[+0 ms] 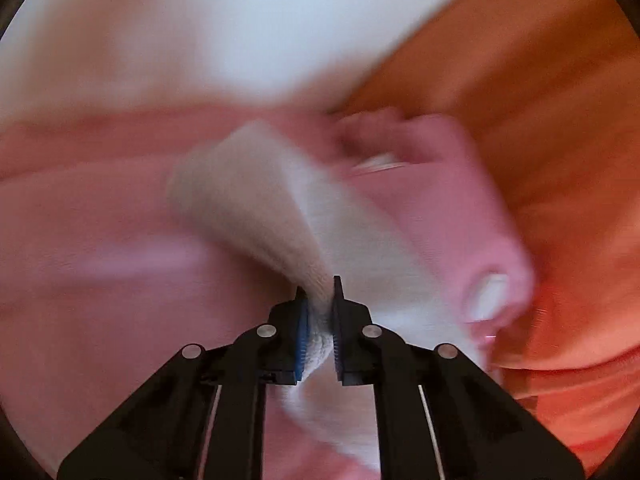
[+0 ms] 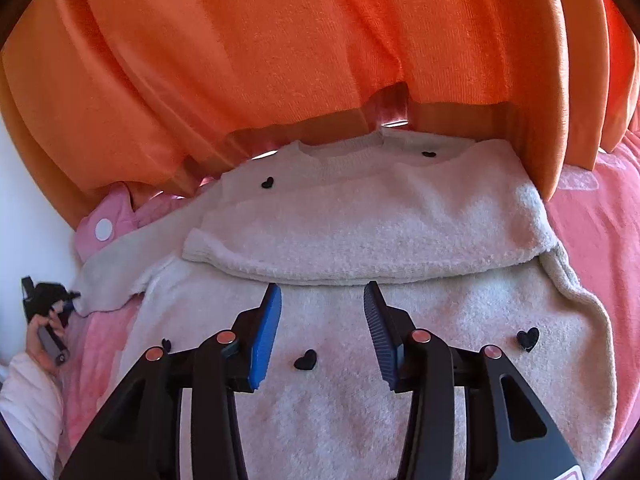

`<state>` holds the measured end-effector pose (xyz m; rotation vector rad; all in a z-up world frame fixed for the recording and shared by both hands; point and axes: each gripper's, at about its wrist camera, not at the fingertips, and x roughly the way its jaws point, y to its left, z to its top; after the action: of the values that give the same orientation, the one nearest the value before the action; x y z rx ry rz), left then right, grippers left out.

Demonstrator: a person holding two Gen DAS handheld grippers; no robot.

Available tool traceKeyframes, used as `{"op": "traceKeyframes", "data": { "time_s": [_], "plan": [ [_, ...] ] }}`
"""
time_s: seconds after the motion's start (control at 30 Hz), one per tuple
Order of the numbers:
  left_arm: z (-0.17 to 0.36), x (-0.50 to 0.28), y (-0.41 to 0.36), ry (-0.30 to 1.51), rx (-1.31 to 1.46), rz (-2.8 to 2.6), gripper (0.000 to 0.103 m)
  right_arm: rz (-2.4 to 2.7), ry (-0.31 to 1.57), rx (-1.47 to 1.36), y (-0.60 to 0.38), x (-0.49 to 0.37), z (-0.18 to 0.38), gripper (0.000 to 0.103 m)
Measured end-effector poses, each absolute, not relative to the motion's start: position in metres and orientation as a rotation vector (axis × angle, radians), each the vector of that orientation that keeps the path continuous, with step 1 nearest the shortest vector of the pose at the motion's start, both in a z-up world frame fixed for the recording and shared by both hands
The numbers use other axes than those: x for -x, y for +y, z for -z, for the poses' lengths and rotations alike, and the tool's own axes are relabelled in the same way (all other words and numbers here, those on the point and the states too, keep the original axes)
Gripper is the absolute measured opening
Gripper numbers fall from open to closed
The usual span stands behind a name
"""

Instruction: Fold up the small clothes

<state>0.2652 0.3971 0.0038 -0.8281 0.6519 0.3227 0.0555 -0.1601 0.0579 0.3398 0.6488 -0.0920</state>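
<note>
A white sweater [image 2: 360, 240] is spread on a pink cover [image 2: 592, 240], one sleeve [image 1: 248, 200] pinched by the left gripper [image 1: 320, 320].

In the left wrist view, which is badly blurred, the left gripper's jaws are seen closed on white knit cloth, probably the sleeve's cuff, with the sleeve stretched away toward the centre of the frame over the pink cover. In the right wrist view the right gripper [image 2: 322, 320] is held over the sweater's body at lower centre, its jaws about half open with nothing between the pads [image 2: 266, 336]. The other sleeve [image 2: 340, 252] is laid folded across the chest, just above the fingertips. Small black hearts [image 2: 306, 359] are scattered over the knit. An orange curtain [image 2: 300, 40] fills the upper frame behind the neckline. At far left the left gripper [image 2: 68, 306] is seen gripping the sleeve end.
</note>
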Motion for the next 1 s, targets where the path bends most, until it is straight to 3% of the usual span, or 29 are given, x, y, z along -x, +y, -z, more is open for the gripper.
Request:
{"op": "traceKeyframes", "data": {
  "time_s": [0.23,0.3,0.43,0.6,0.63,0.67,0.7,0.97,1.0],
  "plan": [
    [-0.131,-0.263,0.167,0.54,0.481,0.194,0.009,0.12,0.598,-0.373,-0.178,-0.04,-0.067,0.047],
    [-0.131,-0.253,0.096,0.587,0.447,0.33,0.01,0.137,0.6,-0.382,-0.187,-0.041,-0.065,0.049],
    [-0.06,-0.229,-0.008,0.81,0.428,0.433,0.027,0.202,0.636,-0.342,-0.208,-0.049,-0.053,0.054],
    [-0.014,-0.226,0.031,0.919,0.507,0.31,0.032,0.205,0.695,-0.359,-0.232,-0.065,-0.039,0.061],
    [-0.016,-0.226,0.053,0.894,0.55,0.26,0.037,0.185,0.698,-0.378,-0.234,-0.068,-0.039,0.063],
    [-0.017,-0.23,0.07,0.873,0.579,0.214,0.049,0.163,0.701,-0.4,-0.236,-0.074,-0.038,0.066],
    [-0.015,-0.234,0.085,0.866,0.597,0.169,0.05,0.152,0.71,-0.418,-0.237,-0.078,-0.037,0.066],
    [0.017,-0.243,0.177,0.886,0.851,0.071,0.049,0.121,0.82,-0.587,-0.235,-0.101,-0.01,0.067],
    [0.016,-0.238,0.181,0.883,0.864,0.072,0.048,0.109,0.833,-0.587,-0.232,-0.103,-0.006,0.063]
  ]
}}
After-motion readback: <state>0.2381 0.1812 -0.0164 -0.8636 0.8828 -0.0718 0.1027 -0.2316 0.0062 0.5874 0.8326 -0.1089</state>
